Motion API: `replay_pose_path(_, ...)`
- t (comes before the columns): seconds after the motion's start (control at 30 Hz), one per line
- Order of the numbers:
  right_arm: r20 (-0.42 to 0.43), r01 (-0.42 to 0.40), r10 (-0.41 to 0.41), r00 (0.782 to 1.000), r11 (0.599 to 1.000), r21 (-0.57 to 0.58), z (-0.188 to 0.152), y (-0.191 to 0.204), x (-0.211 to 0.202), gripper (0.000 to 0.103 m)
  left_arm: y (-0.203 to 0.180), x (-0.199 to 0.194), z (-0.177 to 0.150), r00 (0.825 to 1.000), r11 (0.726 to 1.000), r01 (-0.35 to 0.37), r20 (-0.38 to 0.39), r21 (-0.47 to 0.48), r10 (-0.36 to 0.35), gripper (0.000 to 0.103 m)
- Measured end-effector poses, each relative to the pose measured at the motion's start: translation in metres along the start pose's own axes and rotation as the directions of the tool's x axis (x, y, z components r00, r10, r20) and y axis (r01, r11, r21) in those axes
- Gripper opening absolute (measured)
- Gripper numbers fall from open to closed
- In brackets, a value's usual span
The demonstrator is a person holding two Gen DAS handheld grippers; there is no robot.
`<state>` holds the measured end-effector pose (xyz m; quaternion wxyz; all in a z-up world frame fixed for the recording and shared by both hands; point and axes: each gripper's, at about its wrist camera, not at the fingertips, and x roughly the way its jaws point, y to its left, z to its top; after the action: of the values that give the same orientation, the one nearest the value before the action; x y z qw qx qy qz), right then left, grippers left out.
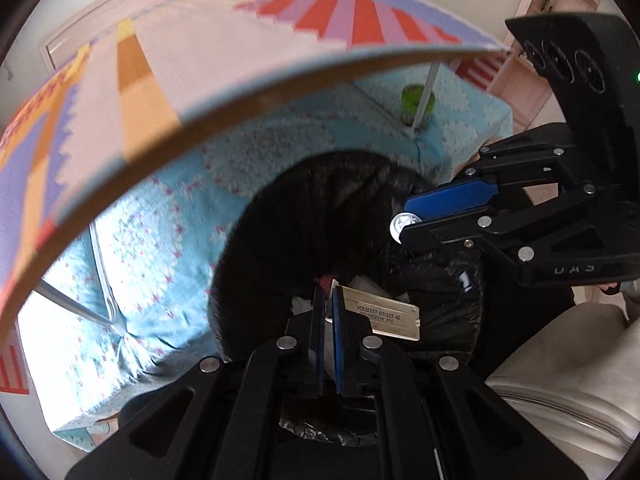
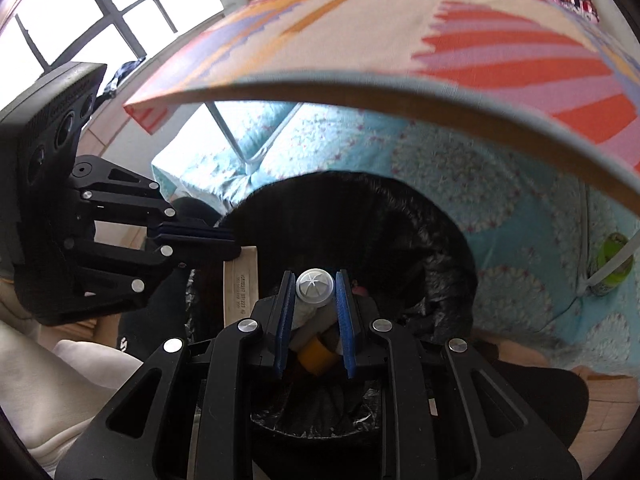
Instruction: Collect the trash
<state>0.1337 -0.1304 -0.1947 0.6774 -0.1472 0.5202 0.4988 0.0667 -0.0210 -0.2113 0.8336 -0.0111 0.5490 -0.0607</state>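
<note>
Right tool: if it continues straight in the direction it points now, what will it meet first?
Most likely the inside of the black trash bag. The right tool, shut on a white-capped tube, points down into the bag's open mouth, with nothing else visibly ahead. Depth inside the dark bag is unclear.

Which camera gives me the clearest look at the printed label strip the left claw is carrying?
The left wrist view: the cream label strip sits close, pinched in the left claw, its printed code facing the lens over the black bin bag. The right wrist view shows the strip smaller, turned sideways, its print too small to read.
</note>
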Motion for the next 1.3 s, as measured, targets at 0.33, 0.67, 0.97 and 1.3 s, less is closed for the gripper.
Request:
replay_pose_path(0.33,-0.051,-0.014,0.015,0.999,1.000,0.021,-0.004,-0.001,0.026,0.021,-0.005,0.026,-0.004,0.998,1.000,-0.006,-0.061,0.025,0.008,0.003)
replay_pose_path(0.67,-0.011,-0.025,0.026,1.000,0.998,0.052,0.000,-0.007,0.020,0.031,-0.014,0.017,0.000,0.999,1.000,0.007,-0.038,0.025,-0.006,0.004)
replay_pose_path(0.97,0.025,-0.011,0.010,1.000,0.998,0.070,0.003,-0.014,0.004,0.033,-0.014,0.002,0.004,1.000,1.000,0.008,-0.007,0.014,-0.008,0.004)
replay_pose_path(1.3,0.063,-0.011,0.005,0.998,0.996,0.088,-0.002,-0.019,-0.031,0.039,-0.011,-0.035,0.003,0.996,0.998,0.056,0.072,-0.028,-0.054,0.055)
